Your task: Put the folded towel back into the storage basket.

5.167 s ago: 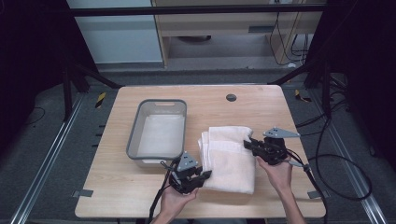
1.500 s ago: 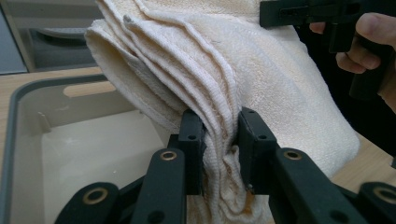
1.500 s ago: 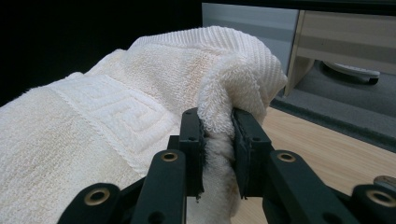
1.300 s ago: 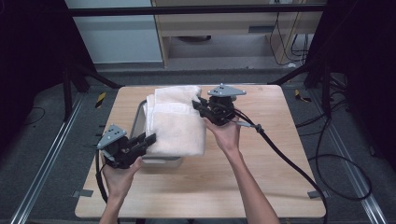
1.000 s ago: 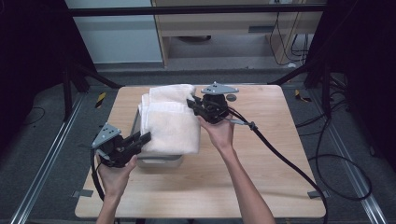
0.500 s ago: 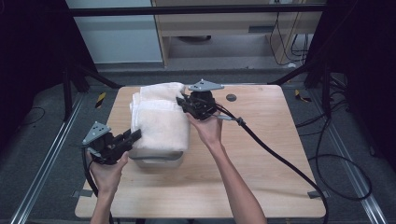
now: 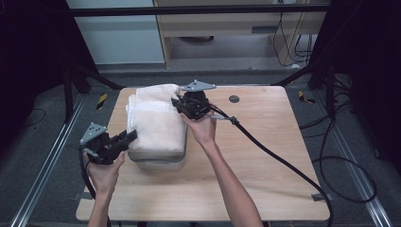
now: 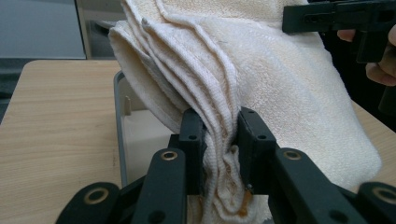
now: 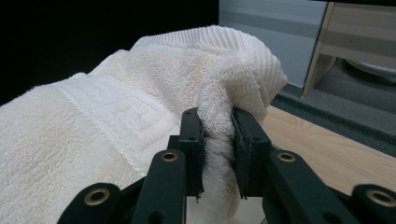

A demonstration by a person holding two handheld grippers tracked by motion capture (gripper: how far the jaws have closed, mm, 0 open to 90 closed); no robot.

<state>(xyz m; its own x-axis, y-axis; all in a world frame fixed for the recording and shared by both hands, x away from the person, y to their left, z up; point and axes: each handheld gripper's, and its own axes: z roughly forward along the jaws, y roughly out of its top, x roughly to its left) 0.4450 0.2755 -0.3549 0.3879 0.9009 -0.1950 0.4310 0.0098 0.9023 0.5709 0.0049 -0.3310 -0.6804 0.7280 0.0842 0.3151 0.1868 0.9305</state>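
A folded cream towel [image 7: 153,120] is draped over the grey bin [image 7: 158,158] on the left half of the wooden worktop [image 7: 265,156], covering nearly all of it; only the bin's near wall shows below the cloth. The left gripper [image 7: 124,140], held in the person's left hand [image 7: 103,166] off the worktop's left edge, has its fingers [image 8: 192,140] pinching the towel's bunched, layered near-left edge. The right gripper [image 7: 178,105], in the right hand [image 7: 202,128] reaching in from the near side, has its fingers [image 9: 191,135] pinching a thick fold at the towel's far-right corner. Its black cable [image 7: 279,158] trails across the worktop to the near right. A small dark round fitting [image 7: 233,99] sits near the far edge.
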